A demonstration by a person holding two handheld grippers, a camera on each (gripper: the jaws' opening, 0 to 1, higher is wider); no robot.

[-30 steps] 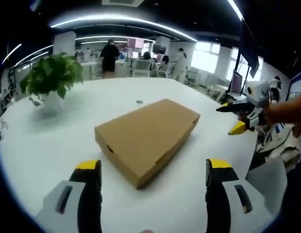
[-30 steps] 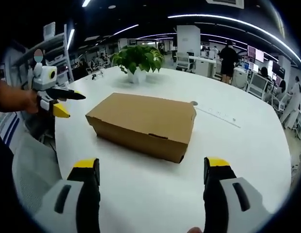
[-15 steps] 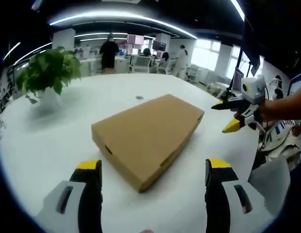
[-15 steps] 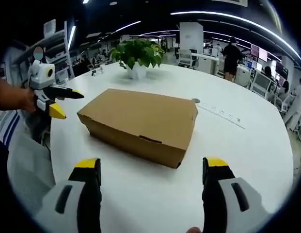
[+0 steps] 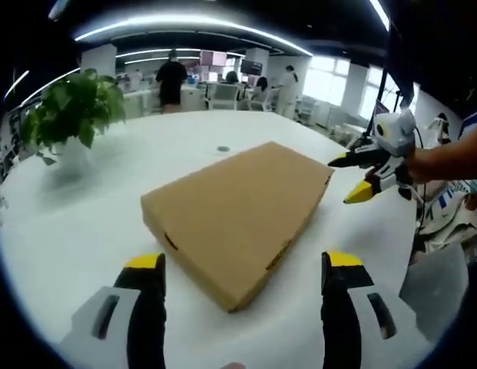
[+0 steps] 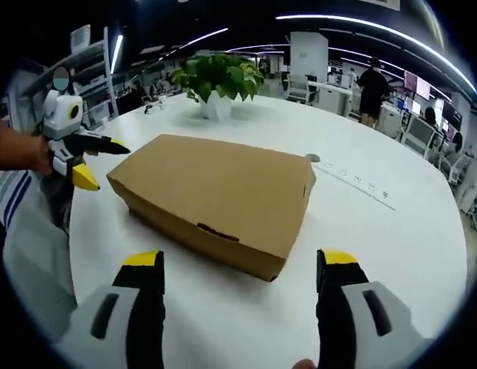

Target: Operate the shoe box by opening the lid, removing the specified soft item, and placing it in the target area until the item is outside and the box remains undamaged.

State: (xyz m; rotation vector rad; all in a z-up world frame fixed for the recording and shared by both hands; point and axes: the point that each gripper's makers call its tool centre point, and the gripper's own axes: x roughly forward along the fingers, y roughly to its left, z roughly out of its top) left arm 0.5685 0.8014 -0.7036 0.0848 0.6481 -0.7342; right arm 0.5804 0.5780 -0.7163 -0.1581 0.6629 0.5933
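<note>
1. The brown cardboard shoe box (image 5: 236, 214) lies flat on the white table (image 5: 77, 231) with its lid closed; a small tab slot shows in the side wall facing each gripper.
2. In the left gripper view the box sits just ahead of the left gripper (image 5: 236, 269), between its two yellow-tipped fingers (image 5: 143, 263) and beyond them, its near corner closest to the gap. The jaws stand wide apart and hold nothing.
3. In the right gripper view the box (image 6: 216, 198) lies just past the right gripper (image 6: 240, 265), its long side wall facing the gap. These jaws too are spread wide and empty.
4. The right gripper (image 5: 359, 175) enters the left gripper view from the right, held by a hand, its tips parted just beside the box's far corner without touching it.
5. The left gripper (image 6: 88, 161) appears likewise at the left of the right gripper view, near the box's end.
6. A potted plant (image 6: 215, 81) stands on the table beyond the box, well apart from it.
7. A small round disc (image 5: 223, 148) is set into the tabletop past the box.
</note>
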